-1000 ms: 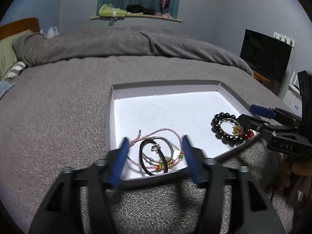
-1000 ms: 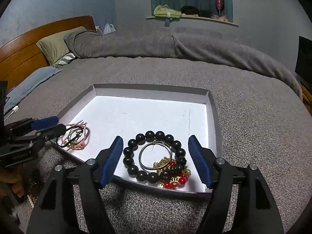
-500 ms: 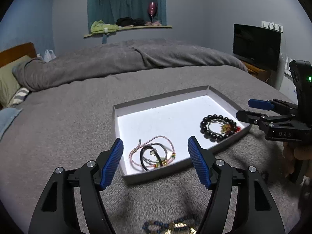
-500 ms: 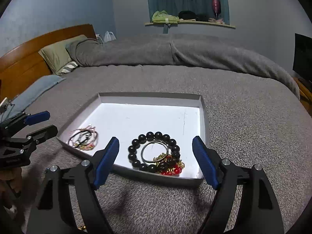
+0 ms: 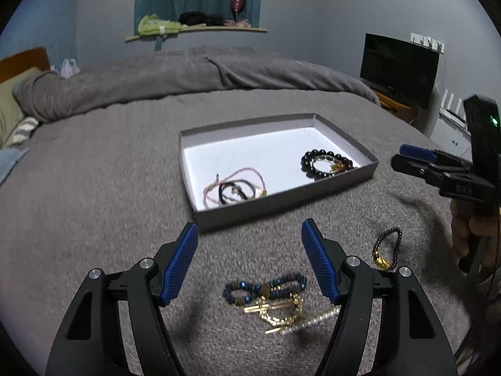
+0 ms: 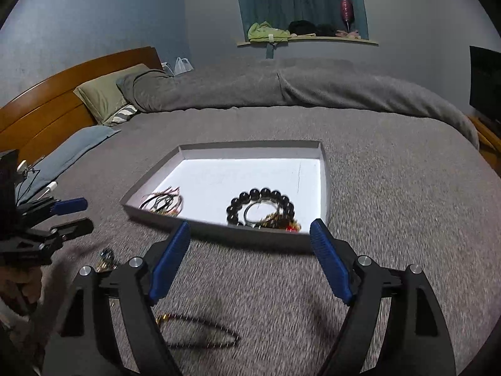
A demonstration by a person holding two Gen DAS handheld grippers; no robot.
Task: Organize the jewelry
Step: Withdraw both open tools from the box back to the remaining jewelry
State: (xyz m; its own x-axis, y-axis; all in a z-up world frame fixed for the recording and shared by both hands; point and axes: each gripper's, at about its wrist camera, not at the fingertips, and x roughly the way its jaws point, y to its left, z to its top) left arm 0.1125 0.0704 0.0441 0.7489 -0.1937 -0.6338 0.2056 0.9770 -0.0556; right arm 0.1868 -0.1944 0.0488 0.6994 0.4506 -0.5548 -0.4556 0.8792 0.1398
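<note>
Now left tool (image 5: 250,263) and right tool (image 6: 249,258) both apart, empty; tray (image 5: 281,202) just ahead

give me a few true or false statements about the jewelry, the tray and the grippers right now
1. The black bead bracelet lies inside the tray. True.
2. The left gripper is shut on a bracelet. False: its fingers stand apart and hold nothing.
3. The blue bead bracelet lies on the bed cover, outside the tray. True.
4. The tray is empty. False: it also holds a pink cord bracelet.
5. The right gripper holds nothing. True.
</note>
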